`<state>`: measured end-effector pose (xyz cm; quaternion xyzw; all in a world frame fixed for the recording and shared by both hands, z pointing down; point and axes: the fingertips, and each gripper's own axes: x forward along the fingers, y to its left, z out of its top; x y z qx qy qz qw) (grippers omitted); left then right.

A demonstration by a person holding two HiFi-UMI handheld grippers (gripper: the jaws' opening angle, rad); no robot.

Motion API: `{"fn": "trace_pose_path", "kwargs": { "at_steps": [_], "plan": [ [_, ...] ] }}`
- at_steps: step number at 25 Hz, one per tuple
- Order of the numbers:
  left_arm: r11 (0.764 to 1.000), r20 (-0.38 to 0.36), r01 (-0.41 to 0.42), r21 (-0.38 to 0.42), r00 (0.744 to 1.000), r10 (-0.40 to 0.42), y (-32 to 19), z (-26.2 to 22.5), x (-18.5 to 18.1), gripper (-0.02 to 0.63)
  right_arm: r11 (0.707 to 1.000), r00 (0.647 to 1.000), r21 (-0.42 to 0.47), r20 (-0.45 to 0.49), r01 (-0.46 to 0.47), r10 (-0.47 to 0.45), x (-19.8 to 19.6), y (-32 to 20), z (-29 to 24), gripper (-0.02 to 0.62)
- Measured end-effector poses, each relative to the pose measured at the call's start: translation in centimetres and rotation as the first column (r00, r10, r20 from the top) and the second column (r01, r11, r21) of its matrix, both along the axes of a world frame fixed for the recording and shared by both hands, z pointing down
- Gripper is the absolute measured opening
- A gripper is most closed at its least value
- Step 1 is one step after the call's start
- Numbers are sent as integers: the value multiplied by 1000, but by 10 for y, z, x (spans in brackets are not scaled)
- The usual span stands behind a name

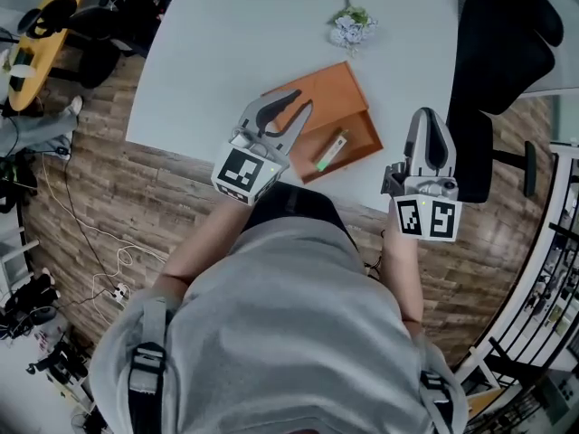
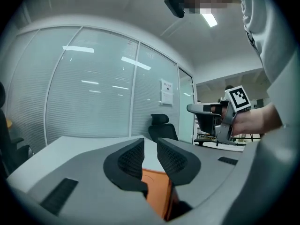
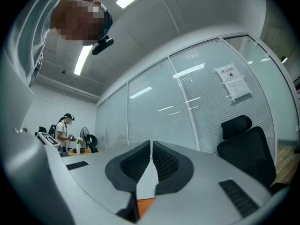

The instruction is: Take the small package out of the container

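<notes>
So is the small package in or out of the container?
In. The small package lies on the floor of the open orange container.

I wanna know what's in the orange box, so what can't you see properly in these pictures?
- Head view: the print on the small package is too small to read.
- Head view: the left gripper covers part of the orange container.
- Left gripper view: the jaws hide the container but for a strip; no package shows.
- Right gripper view: the notice is too small to read.
</notes>
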<state>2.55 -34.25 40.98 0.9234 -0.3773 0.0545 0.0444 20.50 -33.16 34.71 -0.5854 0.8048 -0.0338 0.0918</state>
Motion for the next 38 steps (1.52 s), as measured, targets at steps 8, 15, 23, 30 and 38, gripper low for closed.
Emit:
{"fn": "trace_pose_path", "kwargs": {
  "at_steps": [8, 15, 23, 30, 38],
  "plan": [
    [959, 78, -203, -196, 972, 221, 32, 97, 61, 99, 998, 1000, -68, 6, 1, -1, 2, -10, 37, 51],
    [888, 157, -299, -350, 915, 370, 62, 163, 92, 153, 996, 1000, -93, 15, -1, 3, 9, -15, 57, 51],
    [862, 335, -229, -453, 852, 402, 73, 224, 93, 209, 994, 1000, -108, 18, 17, -15, 4, -13, 68, 51],
    [860, 355, -218, -461, 843, 404, 75, 235, 93, 188, 994, 1000, -106, 21, 24, -22, 4, -9, 69, 51],
    [864, 345, -220, -454, 850, 398, 65, 223, 79, 107, 995, 1000, -94, 21, 21, -19, -1, -7, 61, 51]
  ]
}}
